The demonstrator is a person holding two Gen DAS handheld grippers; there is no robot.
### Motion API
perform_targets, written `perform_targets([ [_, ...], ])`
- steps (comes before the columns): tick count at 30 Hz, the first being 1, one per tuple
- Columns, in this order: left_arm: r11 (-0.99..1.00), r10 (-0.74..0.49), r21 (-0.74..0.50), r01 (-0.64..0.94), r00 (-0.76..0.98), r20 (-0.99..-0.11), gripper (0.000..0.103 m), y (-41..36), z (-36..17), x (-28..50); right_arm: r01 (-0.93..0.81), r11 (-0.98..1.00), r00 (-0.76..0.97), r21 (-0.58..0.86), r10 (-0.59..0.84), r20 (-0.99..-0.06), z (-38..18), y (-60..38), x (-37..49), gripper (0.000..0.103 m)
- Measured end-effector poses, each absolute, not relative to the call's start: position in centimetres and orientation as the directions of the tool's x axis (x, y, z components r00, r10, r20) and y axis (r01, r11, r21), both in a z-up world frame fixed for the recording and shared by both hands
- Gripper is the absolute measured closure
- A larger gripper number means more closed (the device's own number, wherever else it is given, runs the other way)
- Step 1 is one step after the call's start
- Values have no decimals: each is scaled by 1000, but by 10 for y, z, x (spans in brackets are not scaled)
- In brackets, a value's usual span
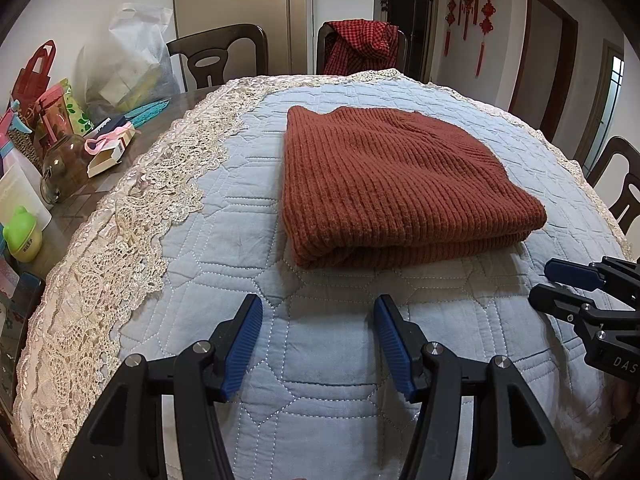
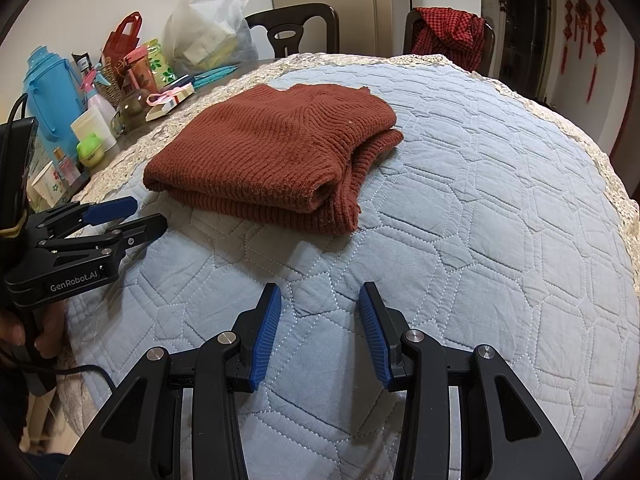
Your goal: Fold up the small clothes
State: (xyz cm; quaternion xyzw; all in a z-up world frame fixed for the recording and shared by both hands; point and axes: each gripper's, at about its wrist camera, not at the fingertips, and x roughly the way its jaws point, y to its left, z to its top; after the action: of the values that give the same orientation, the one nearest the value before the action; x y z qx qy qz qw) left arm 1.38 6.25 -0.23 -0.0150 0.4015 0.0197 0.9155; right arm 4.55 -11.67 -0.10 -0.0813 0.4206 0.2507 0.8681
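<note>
A rust-brown ribbed knit sweater [image 1: 396, 184] lies folded into a thick rectangle on the light blue quilted cloth [image 1: 224, 248]; it also shows in the right wrist view [image 2: 272, 156]. My left gripper [image 1: 318, 308] is open and empty, a short way in front of the sweater's near fold. My right gripper [image 2: 320, 296] is open and empty, also short of the sweater, above the quilt. The left gripper shows at the left of the right wrist view [image 2: 148, 216], the right gripper at the right edge of the left wrist view [image 1: 540, 284].
The quilt has a cream lace border [image 1: 132, 236]. Left of it stand a glass jar [image 1: 64, 168], boxes, bags, a blue jug [image 2: 52, 92] and cups. Dark chairs [image 1: 224, 56] stand behind; one holds a red checked garment [image 1: 360, 44].
</note>
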Motion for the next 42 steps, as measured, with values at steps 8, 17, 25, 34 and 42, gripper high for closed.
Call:
perform_targets([
  [8, 999, 23, -15, -50, 677, -735, 42, 64, -2, 13, -504, 861, 521, 69, 367, -771, -1, -117, 46, 61],
  [17, 999, 23, -15, -50, 677, -735, 42, 64, -2, 13, -504, 861, 521, 70, 367, -771, -1, -117, 45, 61],
  [25, 999, 9, -25, -40, 676, -737, 35, 63, -2, 13, -504, 861, 520, 70, 367, -771, -1, -117, 46, 61],
  [34, 999, 17, -19, -46, 674, -739, 35, 61, -2, 13, -504, 861, 520, 71, 368, -771, -1, -117, 46, 61],
  [42, 999, 18, -19, -46, 674, -738, 35, 61, -2, 13, -503, 861, 520, 72, 368, -771, -1, -117, 45, 61],
])
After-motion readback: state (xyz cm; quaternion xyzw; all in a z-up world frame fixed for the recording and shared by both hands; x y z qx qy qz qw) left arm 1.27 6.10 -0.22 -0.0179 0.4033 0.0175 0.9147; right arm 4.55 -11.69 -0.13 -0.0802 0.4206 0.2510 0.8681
